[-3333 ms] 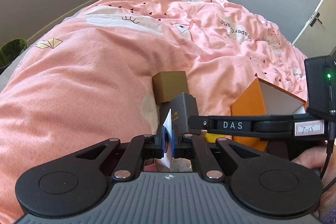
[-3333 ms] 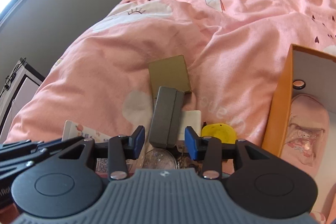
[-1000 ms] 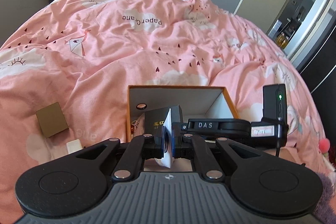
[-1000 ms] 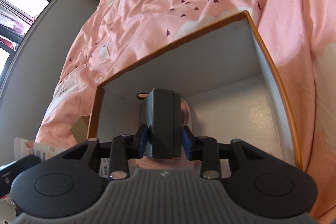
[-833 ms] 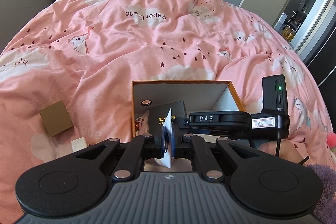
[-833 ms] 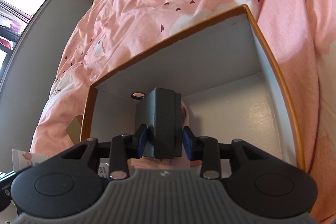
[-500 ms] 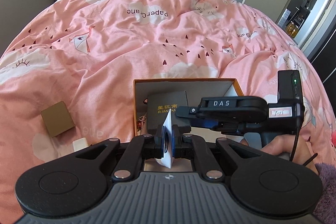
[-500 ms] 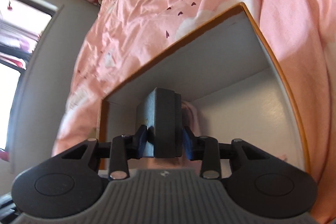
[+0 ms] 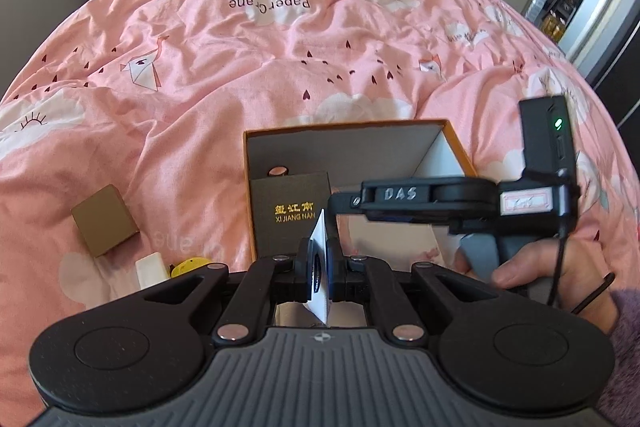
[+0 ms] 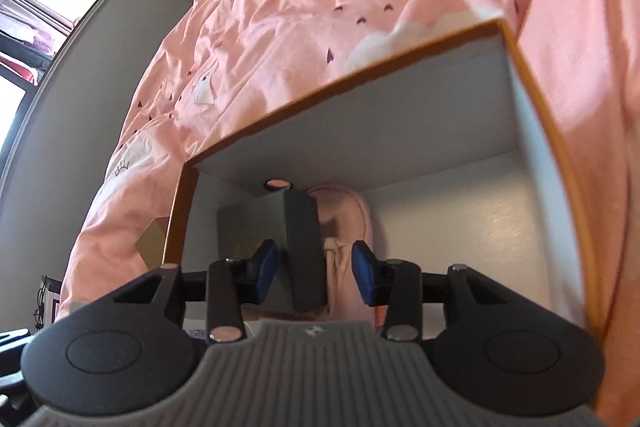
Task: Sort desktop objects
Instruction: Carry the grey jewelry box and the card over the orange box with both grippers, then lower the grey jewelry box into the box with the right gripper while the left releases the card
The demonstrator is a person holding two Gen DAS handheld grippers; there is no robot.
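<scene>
Black box (image 10: 304, 247) lies between the just-opened right claw (image 10: 316, 273) pads; left claw (image 9: 320, 269) pinches a card (image 9: 319, 267).

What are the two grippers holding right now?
The left gripper pinches a white card near its lower half. The right gripper has just opened, releasing the black box into the orange box.

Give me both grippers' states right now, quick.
Left gripper: shut on the white card.
Right gripper: jaws have just been opening, open, pads clear of the dark grey box between them in the orange box.
</scene>
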